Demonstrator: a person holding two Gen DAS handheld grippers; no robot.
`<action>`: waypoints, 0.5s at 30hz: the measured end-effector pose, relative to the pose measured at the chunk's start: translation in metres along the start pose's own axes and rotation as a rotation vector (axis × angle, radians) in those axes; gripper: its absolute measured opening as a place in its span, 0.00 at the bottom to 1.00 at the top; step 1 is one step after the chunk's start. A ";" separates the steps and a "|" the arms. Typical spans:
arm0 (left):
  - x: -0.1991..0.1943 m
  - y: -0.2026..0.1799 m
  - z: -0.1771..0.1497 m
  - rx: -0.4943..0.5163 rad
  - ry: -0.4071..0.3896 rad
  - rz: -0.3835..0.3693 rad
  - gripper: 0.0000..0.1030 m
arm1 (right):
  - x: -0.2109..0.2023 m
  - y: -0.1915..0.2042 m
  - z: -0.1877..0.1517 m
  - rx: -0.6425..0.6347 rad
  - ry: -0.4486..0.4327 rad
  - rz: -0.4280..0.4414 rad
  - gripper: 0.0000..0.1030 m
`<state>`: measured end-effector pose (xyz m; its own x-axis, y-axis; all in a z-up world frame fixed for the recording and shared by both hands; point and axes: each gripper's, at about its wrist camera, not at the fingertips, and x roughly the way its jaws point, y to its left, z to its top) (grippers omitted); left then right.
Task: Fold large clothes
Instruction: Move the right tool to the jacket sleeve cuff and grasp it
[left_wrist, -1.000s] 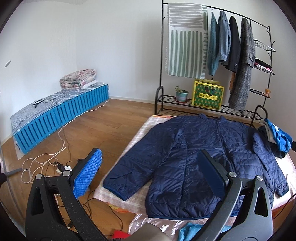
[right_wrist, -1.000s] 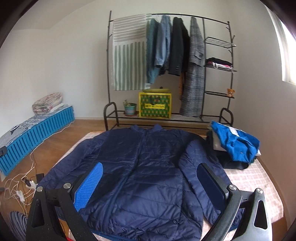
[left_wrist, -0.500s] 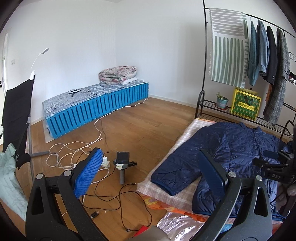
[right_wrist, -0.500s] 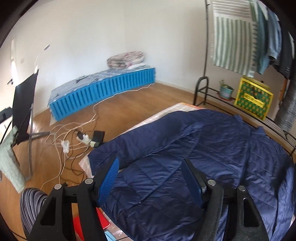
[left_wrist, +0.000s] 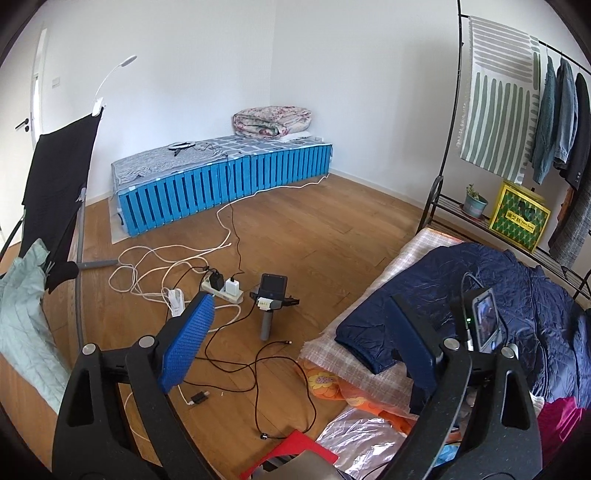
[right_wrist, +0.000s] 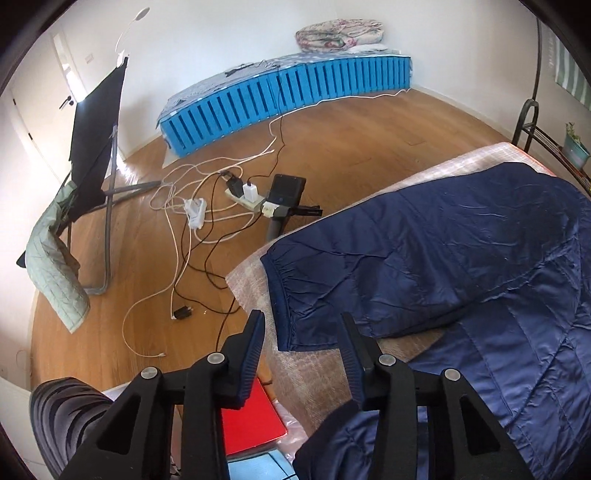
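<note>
Wooden floor (left_wrist: 332, 229) strewn with cables (left_wrist: 192, 266), with a pale checked mat (right_wrist: 317, 373) at the right. Spread flat on that mat, a navy puffer jacket (right_wrist: 480, 236); its sleeve (right_wrist: 369, 273) runs long-axis from the body at upper right down to the cuff (right_wrist: 284, 302) at the mat's near left corner. Right gripper (right_wrist: 301, 334) tilted steeply down, jaws closing either side of the cuff, not yet pressing on it. Left gripper (left_wrist: 295, 339) pitched gently down over floor and mat edge, wide apart and closing slightly, holding nothing.
</note>
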<state>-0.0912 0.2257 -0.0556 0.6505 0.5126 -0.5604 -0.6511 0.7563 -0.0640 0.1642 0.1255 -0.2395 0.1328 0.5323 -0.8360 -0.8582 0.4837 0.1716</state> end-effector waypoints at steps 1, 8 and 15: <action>0.003 0.001 -0.001 -0.005 0.008 0.002 0.92 | 0.009 0.003 0.001 -0.009 0.018 0.000 0.41; 0.014 0.002 -0.006 0.003 0.028 0.013 0.92 | 0.053 0.015 0.012 -0.057 0.133 0.003 0.41; 0.019 0.003 -0.006 -0.003 0.031 0.013 0.92 | 0.079 0.022 0.016 -0.130 0.195 -0.069 0.40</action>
<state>-0.0831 0.2357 -0.0717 0.6292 0.5096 -0.5869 -0.6610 0.7481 -0.0592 0.1636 0.1900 -0.2932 0.1059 0.3511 -0.9303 -0.9088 0.4138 0.0527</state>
